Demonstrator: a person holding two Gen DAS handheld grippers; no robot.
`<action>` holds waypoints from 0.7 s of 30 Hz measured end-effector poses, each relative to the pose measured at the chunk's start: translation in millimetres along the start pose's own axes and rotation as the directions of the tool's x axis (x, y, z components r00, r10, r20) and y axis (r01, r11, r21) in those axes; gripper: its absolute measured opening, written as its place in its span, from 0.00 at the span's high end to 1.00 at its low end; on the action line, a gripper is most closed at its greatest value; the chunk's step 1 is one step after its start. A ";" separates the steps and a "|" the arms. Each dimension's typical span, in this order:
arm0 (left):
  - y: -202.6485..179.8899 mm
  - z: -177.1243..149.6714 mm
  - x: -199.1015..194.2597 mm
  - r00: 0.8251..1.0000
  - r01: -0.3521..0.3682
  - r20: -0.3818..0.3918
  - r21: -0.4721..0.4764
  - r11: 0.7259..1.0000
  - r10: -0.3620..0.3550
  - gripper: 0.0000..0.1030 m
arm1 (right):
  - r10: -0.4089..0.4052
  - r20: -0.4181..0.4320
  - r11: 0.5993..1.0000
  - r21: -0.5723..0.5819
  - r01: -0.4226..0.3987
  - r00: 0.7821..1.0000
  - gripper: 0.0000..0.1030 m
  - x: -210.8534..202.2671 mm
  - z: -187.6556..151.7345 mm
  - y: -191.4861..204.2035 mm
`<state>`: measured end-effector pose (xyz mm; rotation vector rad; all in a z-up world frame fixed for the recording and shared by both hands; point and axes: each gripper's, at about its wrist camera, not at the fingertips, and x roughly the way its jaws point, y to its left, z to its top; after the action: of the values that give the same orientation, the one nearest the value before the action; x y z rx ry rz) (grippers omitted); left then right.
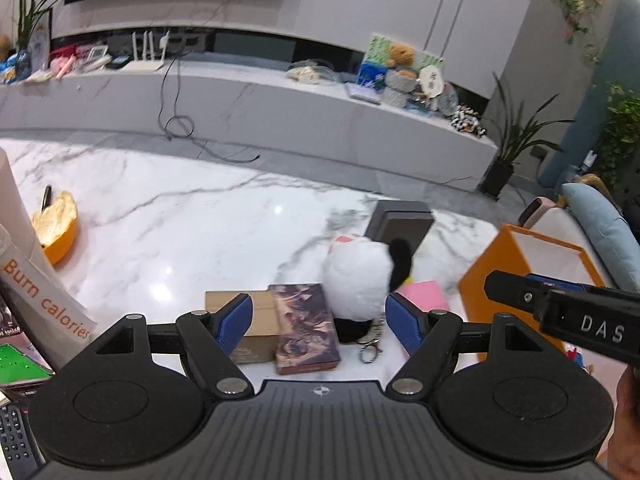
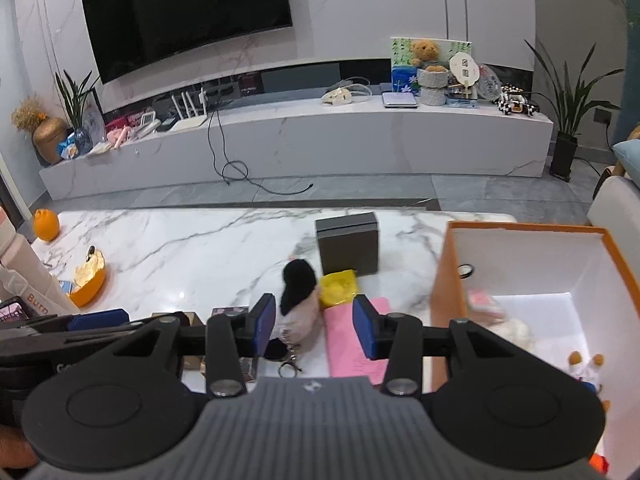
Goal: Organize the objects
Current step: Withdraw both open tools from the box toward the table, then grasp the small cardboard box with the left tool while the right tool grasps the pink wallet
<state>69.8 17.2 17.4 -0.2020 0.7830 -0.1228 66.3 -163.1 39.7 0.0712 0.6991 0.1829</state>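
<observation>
A white and black plush keychain [image 1: 360, 284] lies on the marble table [image 1: 180, 240], also seen in the right wrist view [image 2: 298, 304]. My left gripper [image 1: 320, 320] is open above a dark patterned box [image 1: 306, 328] and a brown cardboard box [image 1: 252, 320], beside the plush. My right gripper [image 2: 314, 326] is open over the plush and a pink pad [image 2: 352, 344]; it also shows in the left wrist view [image 1: 560, 304]. A yellow packet [image 2: 338, 288] lies behind the plush. An orange storage box [image 2: 520, 280], open, holds small toys.
A grey box [image 2: 348, 246] stands mid-table. An orange bowl [image 2: 90, 276] and an orange fruit [image 2: 46, 224] sit at the left. A white bag with orange letters [image 1: 44, 292], a remote [image 1: 16, 436] and books lie at the near left. A sofa [image 1: 600, 224] is at the right.
</observation>
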 end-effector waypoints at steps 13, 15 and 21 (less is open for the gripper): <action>19.4 -5.9 29.1 0.997 -0.033 -0.077 -0.019 0.999 0.031 0.16 | -0.072 -0.089 0.997 -0.015 0.071 0.993 0.43 57.8 -12.9 13.0; 19.3 -5.3 34.1 0.995 -0.040 -0.088 -0.017 0.999 0.038 0.16 | -0.107 -0.125 0.994 -0.044 0.102 0.986 0.37 71.9 -18.6 11.7; 24.2 -7.3 48.0 0.993 -0.070 -0.098 -0.029 0.997 0.067 0.16 | -0.191 -0.195 0.976 -0.142 0.165 0.962 0.37 107.2 -32.2 10.8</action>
<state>99.2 30.9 -26.1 -0.2007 0.8884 -0.0551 124.4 -131.9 -51.4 -0.1323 0.8970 0.0604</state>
